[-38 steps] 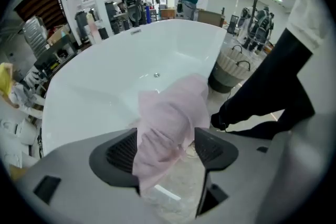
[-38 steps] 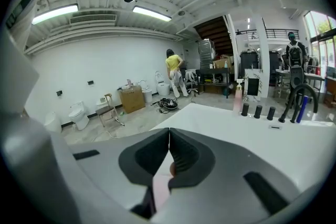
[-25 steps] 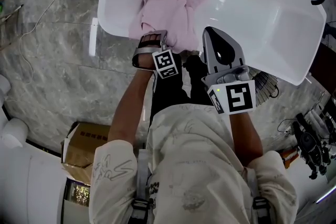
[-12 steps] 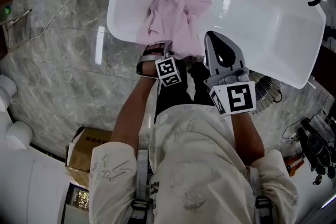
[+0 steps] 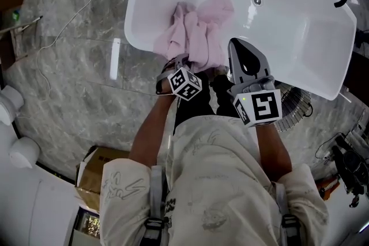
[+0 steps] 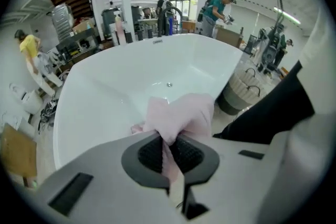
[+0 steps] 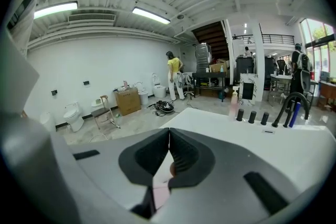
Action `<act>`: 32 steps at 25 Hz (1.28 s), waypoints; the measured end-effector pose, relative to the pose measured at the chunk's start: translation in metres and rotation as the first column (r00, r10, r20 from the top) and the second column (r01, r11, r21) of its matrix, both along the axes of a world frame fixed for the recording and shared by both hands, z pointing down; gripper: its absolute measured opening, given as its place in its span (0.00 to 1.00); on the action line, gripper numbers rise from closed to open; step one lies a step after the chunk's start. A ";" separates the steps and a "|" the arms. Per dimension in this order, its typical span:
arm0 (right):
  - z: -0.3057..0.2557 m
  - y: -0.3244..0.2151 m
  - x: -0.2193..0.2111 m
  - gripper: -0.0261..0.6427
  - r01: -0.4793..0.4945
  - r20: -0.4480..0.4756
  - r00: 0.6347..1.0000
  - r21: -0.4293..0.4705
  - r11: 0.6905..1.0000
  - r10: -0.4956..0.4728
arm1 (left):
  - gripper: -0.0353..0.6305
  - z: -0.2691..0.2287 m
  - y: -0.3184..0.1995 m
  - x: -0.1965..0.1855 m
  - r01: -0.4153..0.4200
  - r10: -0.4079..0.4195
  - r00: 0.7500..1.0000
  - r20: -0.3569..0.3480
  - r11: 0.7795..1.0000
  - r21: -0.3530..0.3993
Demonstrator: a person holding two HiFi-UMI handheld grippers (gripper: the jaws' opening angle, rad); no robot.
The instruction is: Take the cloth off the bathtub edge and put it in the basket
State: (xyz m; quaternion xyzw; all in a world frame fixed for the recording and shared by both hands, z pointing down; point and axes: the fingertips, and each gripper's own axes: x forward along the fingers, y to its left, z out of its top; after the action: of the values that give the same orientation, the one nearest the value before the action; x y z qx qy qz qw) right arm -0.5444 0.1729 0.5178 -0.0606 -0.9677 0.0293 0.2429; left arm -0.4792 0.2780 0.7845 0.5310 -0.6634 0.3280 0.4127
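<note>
Your left gripper (image 6: 169,149) jaws just closed on crumpled pale-pink cloth (image 5: 199,31), rest draped over white bathtub rim (image 5: 131,31) at 12 o'clock, ready for lift. Right gripper (image 7: 169,147) jaws together, empty.

Looks like a big open workshop hall, not anyone's home. A freestanding bathtub (image 5: 300,37) sits out on a marble-look floor (image 5: 75,83). There's a loose toilet (image 7: 71,113) and a cardboard box (image 7: 128,100) along the wall, strip lights (image 7: 55,9) on a bare ceiling, and stairs (image 7: 210,34) going up to a mezzanine.
</note>
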 end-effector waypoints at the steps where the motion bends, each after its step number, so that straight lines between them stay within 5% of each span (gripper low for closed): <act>1: -0.001 -0.001 0.001 0.02 -0.010 -0.003 1.000 -0.003 1.000 0.010 | 0.07 -0.008 -0.001 -0.002 0.037 -0.036 0.999 -0.009 0.999 0.030; 6: -0.009 -0.009 0.009 0.02 -0.058 -0.003 0.998 -0.002 0.998 0.058 | 0.07 -0.061 -0.007 -0.017 0.169 -0.170 0.985 -0.014 0.967 0.191; 11: -0.017 -0.021 0.020 0.02 -0.112 0.003 0.994 0.006 0.994 0.112 | 0.07 -0.121 -0.019 -0.038 0.223 -0.246 0.969 0.022 0.909 0.353; 17: -0.031 -0.035 0.033 0.02 -0.186 0.033 0.982 0.032 0.982 0.185 | 0.07 -0.190 -0.040 -0.053 0.211 -0.279 0.959 0.054 0.828 0.519; 23: -0.050 -0.058 0.049 0.02 -0.267 0.073 0.962 0.027 0.963 0.265 | 0.07 -0.255 -0.059 -0.067 0.204 -0.323 0.944 0.063 0.724 0.658; 32: -0.087 -0.089 0.077 0.02 -0.349 0.171 0.924 0.016 0.937 0.341 | 0.07 -0.344 -0.088 -0.075 0.160 -0.373 0.923 0.098 0.601 0.783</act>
State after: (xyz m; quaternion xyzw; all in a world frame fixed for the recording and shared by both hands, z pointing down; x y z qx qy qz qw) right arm -0.4676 0.0838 0.4311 0.1138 -0.9805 0.0443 0.1538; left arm -0.5537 0.1895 0.4408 0.5024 -0.8577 0.0169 0.1076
